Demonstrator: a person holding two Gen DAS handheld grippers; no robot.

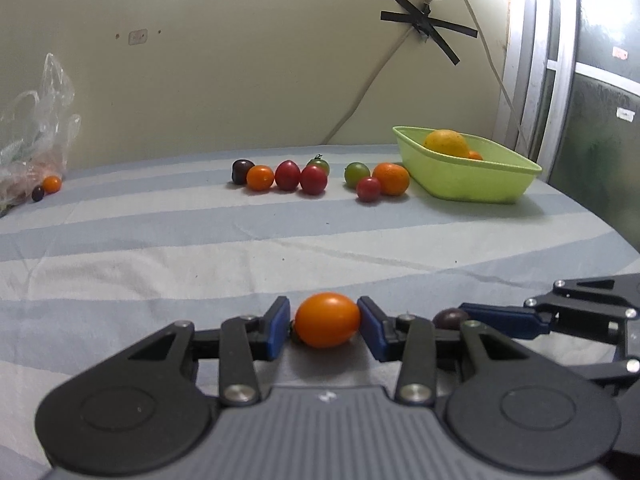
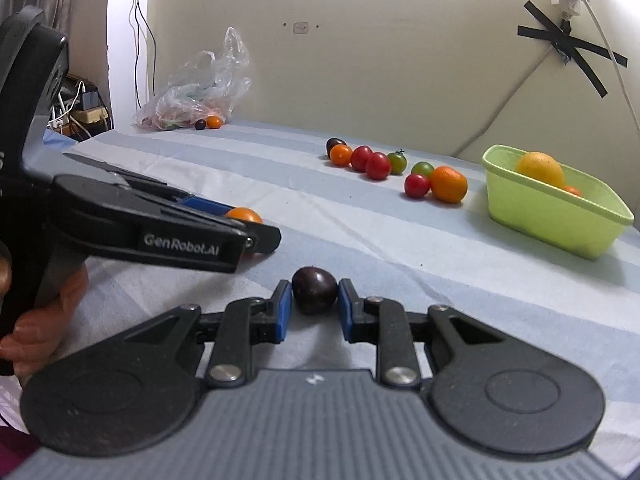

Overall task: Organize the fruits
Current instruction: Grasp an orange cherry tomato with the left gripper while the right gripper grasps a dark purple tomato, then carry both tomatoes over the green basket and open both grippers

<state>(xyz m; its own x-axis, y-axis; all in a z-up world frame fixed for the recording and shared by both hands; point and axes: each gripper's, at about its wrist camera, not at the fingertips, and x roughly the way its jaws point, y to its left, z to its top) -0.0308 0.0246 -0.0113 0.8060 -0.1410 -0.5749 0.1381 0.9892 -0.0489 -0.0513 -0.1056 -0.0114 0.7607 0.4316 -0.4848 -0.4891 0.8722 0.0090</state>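
Grippers pinch tomatoes: left gripper [image 1: 324,326] an orange tomato [image 1: 327,314], right gripper [image 2: 312,306] a dark tomato [image 2: 314,290].

An orange tomato [image 1: 327,320] is seen between the blue pads [image 1: 280,322] of the black left tool [image 1: 325,327], and a dark purple tomato [image 2: 314,290] between the blue pads [image 2: 283,312] of the black right tool [image 2: 313,309]. The cloth [image 1: 200,248] is striped in pale blue and white. Orange and yellow fruit is held in a lime-green tub [image 1: 476,184], and red, green, orange and dark purple tomatoes are laid beside it.
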